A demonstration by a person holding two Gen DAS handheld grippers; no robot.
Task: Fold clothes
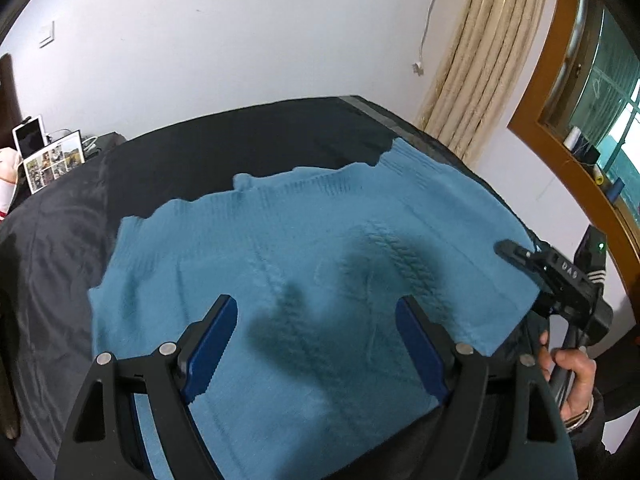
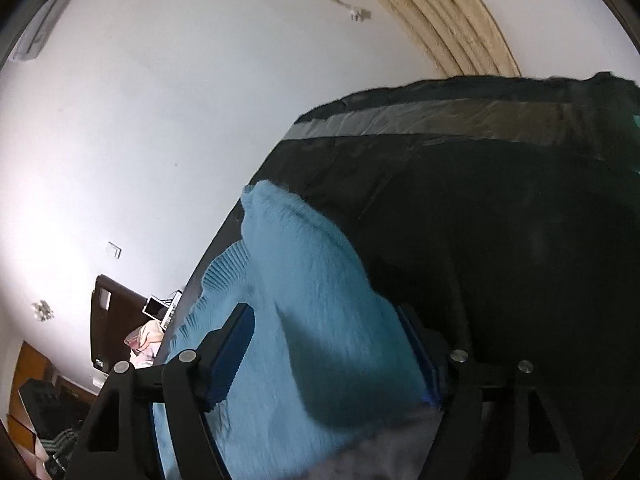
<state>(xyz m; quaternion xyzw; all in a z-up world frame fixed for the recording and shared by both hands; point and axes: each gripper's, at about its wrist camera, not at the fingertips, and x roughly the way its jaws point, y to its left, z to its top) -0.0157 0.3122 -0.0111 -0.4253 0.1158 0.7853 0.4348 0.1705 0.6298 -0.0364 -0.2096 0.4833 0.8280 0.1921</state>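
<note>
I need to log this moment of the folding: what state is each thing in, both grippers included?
Blue sweater: spread on the dark bedcover, a raised fold of it between the right gripper's fingers.
Left gripper: open, empty, above the sweater.
Right gripper: open, fold between its fingers, not clamped.
Curtain: bunched beside the window.
</note>
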